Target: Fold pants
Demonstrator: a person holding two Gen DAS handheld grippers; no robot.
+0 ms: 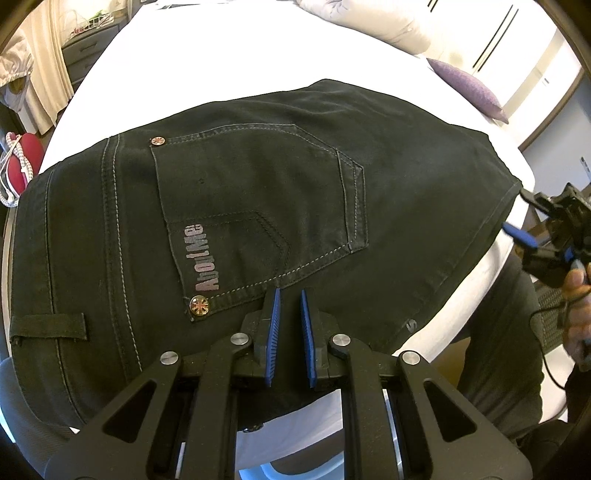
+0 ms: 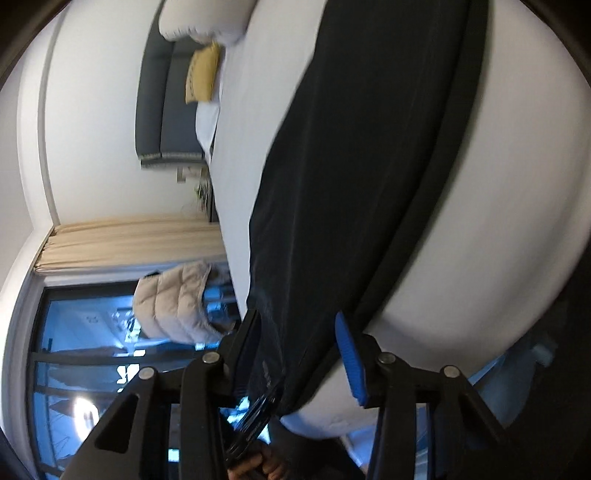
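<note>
Black jeans (image 1: 258, 192) lie flat on the white bed (image 1: 221, 55), back pocket up, with a pink label and two metal rivets on it. My left gripper (image 1: 290, 293) points down at the pocket's lower edge. Its blue pads stand almost together and I cannot tell whether any cloth is pinched. At the jeans' right edge a hand holds my right gripper (image 1: 522, 214). In the right wrist view, turned sideways and blurred, the right gripper (image 2: 295, 328) is open. The jeans (image 2: 369, 166) run between its fingers (image 2: 351, 358) and the pads do not press on the cloth.
A purple pillow (image 1: 469, 88) and a pale duvet (image 1: 362, 22) lie at the bed's far side. A yellow pillow (image 2: 203, 74) rests by the grey headboard (image 2: 162, 110). A beige puffer jacket (image 2: 177, 302) hangs before the window. The mattress edge drops off by the right gripper.
</note>
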